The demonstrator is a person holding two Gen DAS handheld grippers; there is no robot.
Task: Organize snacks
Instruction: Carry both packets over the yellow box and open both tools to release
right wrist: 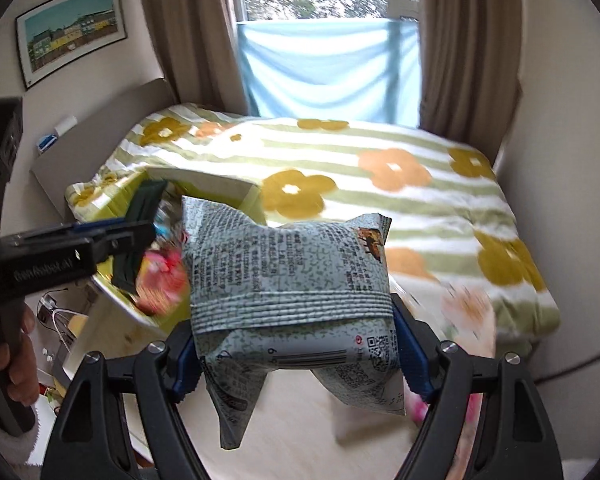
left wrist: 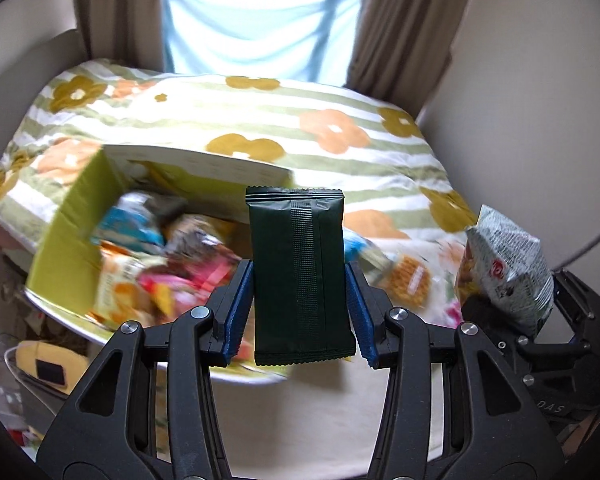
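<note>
Left claw (left wrist: 300,280): closed on a dark green sachet (left wrist: 300,272), blue pads pressed against both long edges, packet held upright at frame centre with the back seam facing the camera; likely gripped by the edges so the flat pack can be slid in endwise. Right claw (right wrist: 296,344): clamped on a grey-green printed snack bag (right wrist: 288,280), pads biting its lower sides, puffed body bulging above, barcode end and one corner drooping below toward bottom centre; soft, air-filled, apt to slip or crumple if squeezed harder. Yellow-green cardboard box (left wrist: 72,224): centre left of the left wrist view, open-topped, already loaded with mixed packets (left wrist: 148,264), blurred, brands unreadable; evidently the collection point. Loose snacks: blue-wrapped item (left wrist: 356,248) and orange-patterned pack (left wrist: 412,280) lying right of the sachet, outside the box, presumably awaiting sorting. Pale surface (left wrist: 300,420): lower centre, carrying box and loose packets. Bed with flowered striped cover (left wrist: 340,152): beyond, upper half of frame. Pose: left tool level, seen in the right wrist view entering from the left edge and pointing toward the box, sachet just before the box opening; right tool low and centred, tilted slightly upward, bag raised clear of the surface. Stage, by judgement: both items in transit to the box, neither released yet.
</note>
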